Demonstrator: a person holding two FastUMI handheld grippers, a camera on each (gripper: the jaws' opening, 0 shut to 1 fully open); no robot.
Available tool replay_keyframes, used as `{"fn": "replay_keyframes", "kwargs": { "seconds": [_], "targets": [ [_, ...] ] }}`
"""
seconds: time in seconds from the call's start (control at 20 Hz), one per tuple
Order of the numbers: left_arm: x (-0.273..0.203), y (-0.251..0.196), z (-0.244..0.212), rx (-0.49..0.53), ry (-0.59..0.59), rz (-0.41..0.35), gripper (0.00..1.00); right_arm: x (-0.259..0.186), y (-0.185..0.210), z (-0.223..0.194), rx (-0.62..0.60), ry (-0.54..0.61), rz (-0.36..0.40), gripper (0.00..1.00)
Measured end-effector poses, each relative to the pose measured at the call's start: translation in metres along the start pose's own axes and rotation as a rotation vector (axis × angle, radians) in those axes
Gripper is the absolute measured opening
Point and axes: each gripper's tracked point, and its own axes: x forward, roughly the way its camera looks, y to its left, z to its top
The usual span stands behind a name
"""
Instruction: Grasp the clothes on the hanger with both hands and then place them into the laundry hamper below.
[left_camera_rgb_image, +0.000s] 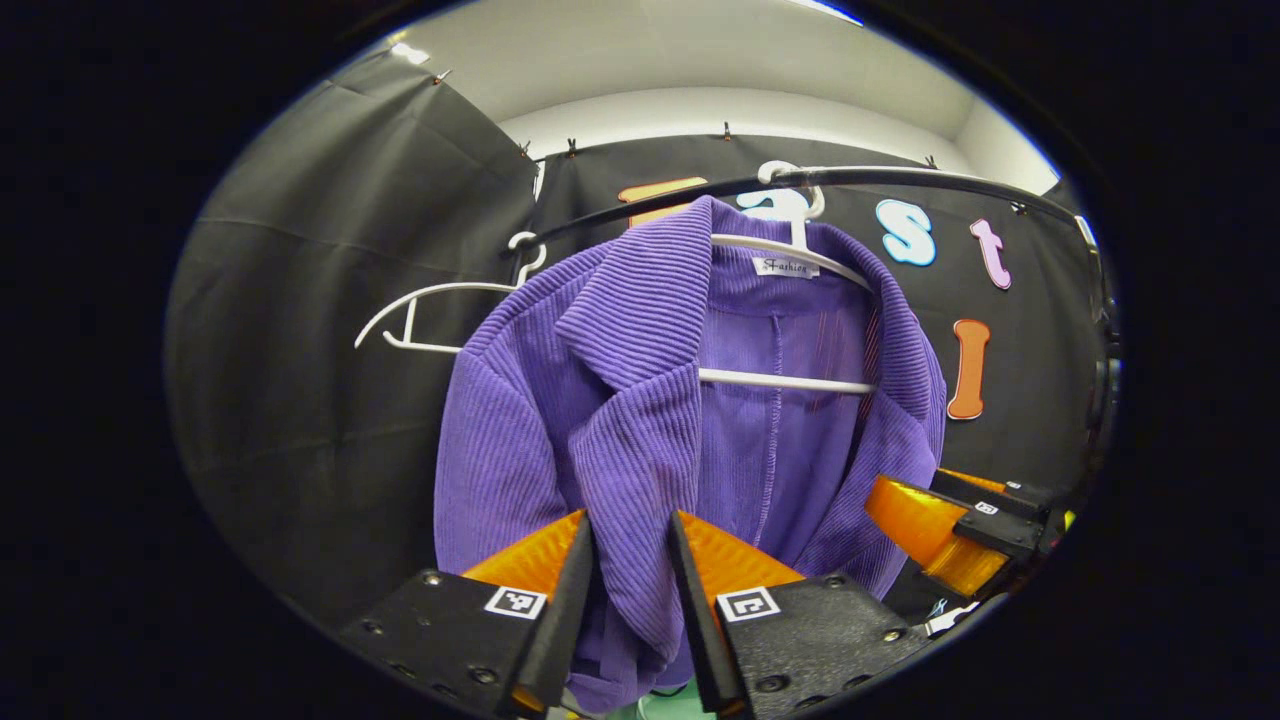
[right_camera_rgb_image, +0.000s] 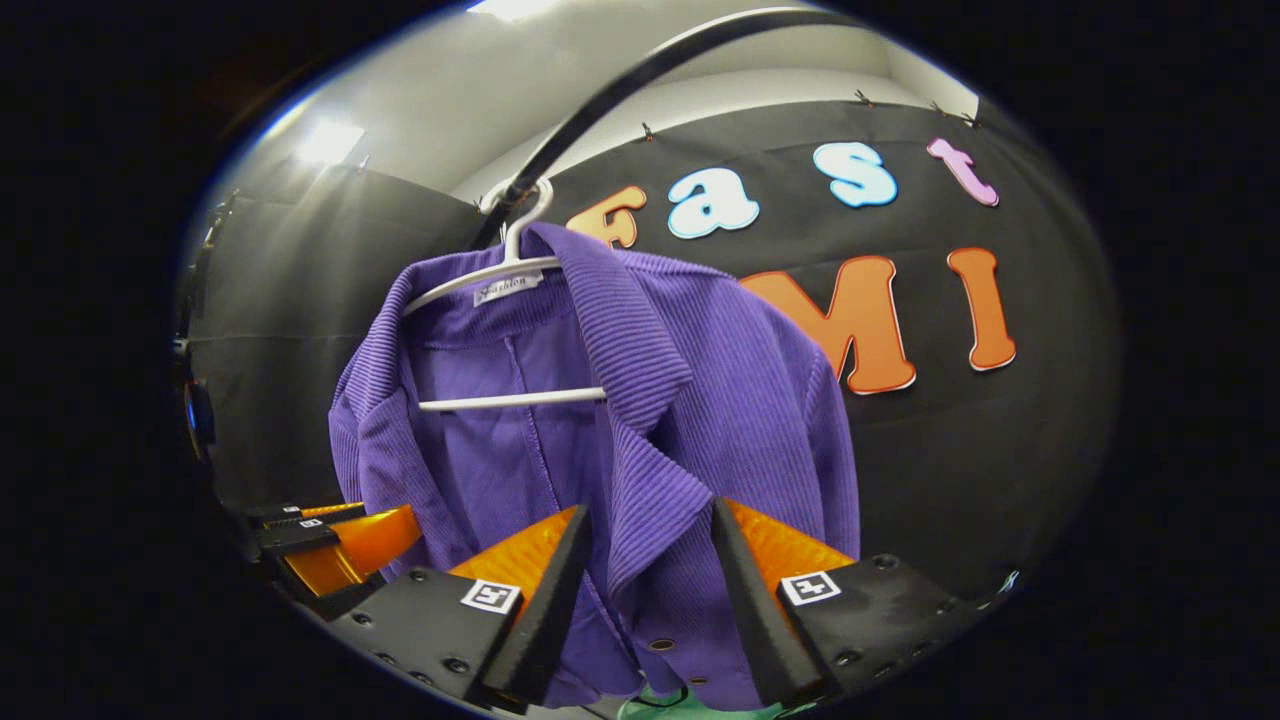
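- The purple jacket (left_camera_rgb_image: 640, 400) hangs on a white hanger (left_camera_rgb_image: 790, 380) on the black rail (left_camera_rgb_image: 900, 180). It is not off the hanger yet.
- The left gripper (left_camera_rgb_image: 630, 545) has its fingers apart, with the jacket's front edge between them. They are not squeezing it.
- The right gripper (right_camera_rgb_image: 650, 540) is spread wide too, around the other front edge.
- An empty white hanger (left_camera_rgb_image: 430, 315) hangs to the left.
- Still to do, I think: pinch both sides, lift the jacket off, and drop it into the hamper below.
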Motion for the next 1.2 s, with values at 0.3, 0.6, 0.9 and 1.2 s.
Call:
{"fn": "replay_keyframes", "kwargs": {
  "seconds": [0.3,0.6,0.9,1.2],
  "targets": [
    [0.003,0.001,0.002,-0.048,0.016,-0.044,0.03,0.007,-0.007,0.006,-0.017,0.022,-0.004,0.18],
    [-0.025,0.041,0.029,-0.062,-0.001,-0.010,0.00,-0.026,-0.048,0.050,-0.100,-0.068,-0.127,0.00],
    [-0.047,0.070,0.059,-0.030,-0.026,0.002,0.00,-0.052,-0.060,0.088,-0.168,-0.118,-0.190,0.07],
    [-0.060,0.097,0.100,0.030,-0.077,0.021,0.00,-0.065,-0.072,0.126,-0.228,-0.162,-0.267,0.07]
  ]
}}
